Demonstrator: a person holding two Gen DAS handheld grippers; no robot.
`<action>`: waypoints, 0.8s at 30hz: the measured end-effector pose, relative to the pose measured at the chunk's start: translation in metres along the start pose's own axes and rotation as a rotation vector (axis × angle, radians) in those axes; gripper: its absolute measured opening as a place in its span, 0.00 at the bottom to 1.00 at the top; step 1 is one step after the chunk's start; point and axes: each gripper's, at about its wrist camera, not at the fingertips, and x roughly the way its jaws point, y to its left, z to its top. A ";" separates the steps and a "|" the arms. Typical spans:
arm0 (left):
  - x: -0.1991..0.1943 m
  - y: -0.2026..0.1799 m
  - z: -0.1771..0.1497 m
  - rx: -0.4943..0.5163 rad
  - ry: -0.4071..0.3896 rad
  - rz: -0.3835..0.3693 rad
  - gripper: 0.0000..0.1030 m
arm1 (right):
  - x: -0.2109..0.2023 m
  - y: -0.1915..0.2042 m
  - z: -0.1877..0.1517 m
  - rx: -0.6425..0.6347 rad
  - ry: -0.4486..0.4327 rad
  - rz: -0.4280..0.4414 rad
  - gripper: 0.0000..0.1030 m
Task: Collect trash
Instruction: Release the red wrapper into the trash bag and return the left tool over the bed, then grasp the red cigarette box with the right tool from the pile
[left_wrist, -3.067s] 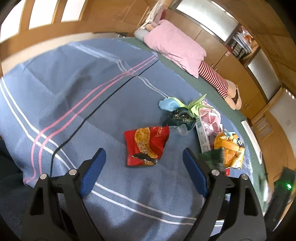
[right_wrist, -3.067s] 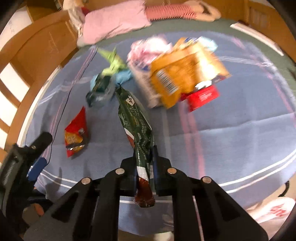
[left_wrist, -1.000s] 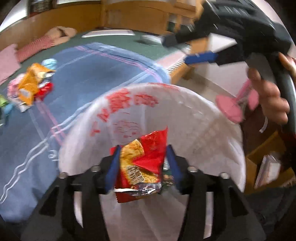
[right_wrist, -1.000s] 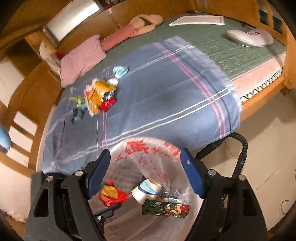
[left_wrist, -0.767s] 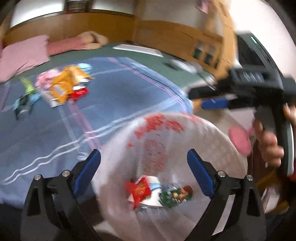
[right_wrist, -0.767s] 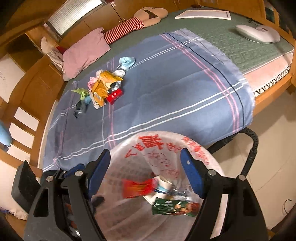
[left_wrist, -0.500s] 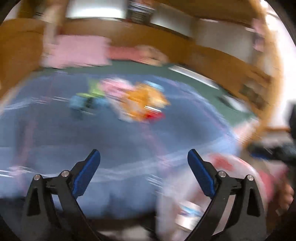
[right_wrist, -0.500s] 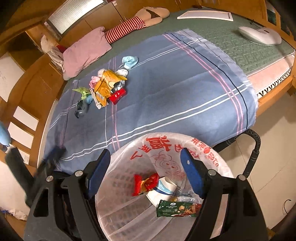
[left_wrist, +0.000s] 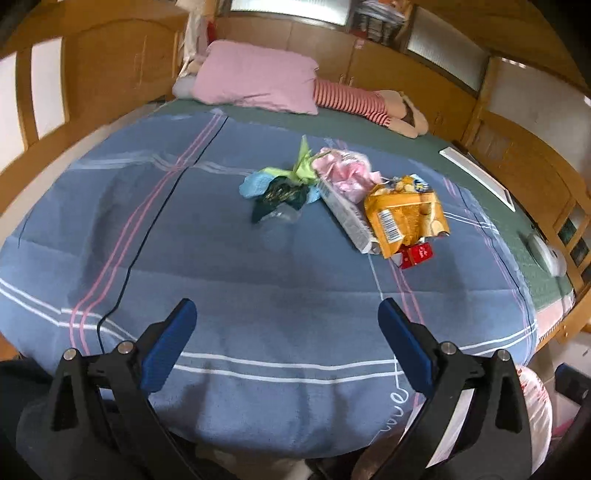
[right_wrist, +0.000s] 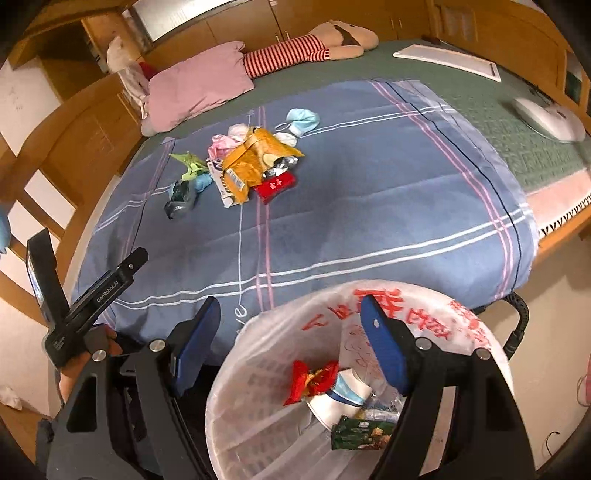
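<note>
Trash pile (left_wrist: 347, 199) sits mid-blanket (left_wrist: 258, 280) on the bed: orange bag (left_wrist: 404, 216), red pack (left_wrist: 417, 254), dark wrapper (left_wrist: 279, 197), pink and green scraps. Lined bin (right_wrist: 369, 369) stands at the bed's near edge, holding a red wrapper (right_wrist: 314, 380), cup (right_wrist: 340, 398) and green pack (right_wrist: 360, 432). Left gripper (left_wrist: 288, 343): jaws opening, nothing between, over bare blanket short of the pile. Right gripper (right_wrist: 291, 350): jaws apart, empty, above the bin. Pink pillow (left_wrist: 258, 79) and striped toy (left_wrist: 351, 101) beyond.

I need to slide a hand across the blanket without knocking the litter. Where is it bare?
The blue blanket is bare between the left gripper and the litter, and right of the red packet. It is crowded from the green wrapper to the orange bag.
</note>
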 end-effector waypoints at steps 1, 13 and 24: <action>0.001 0.005 0.001 -0.026 0.009 0.000 0.95 | 0.004 0.004 0.000 -0.005 0.005 0.000 0.74; -0.001 0.004 -0.003 -0.046 0.009 -0.003 0.95 | 0.025 0.024 -0.003 -0.032 0.053 0.019 0.74; 0.000 0.005 -0.004 -0.060 0.013 0.000 0.95 | 0.029 0.024 0.002 -0.024 0.047 0.012 0.74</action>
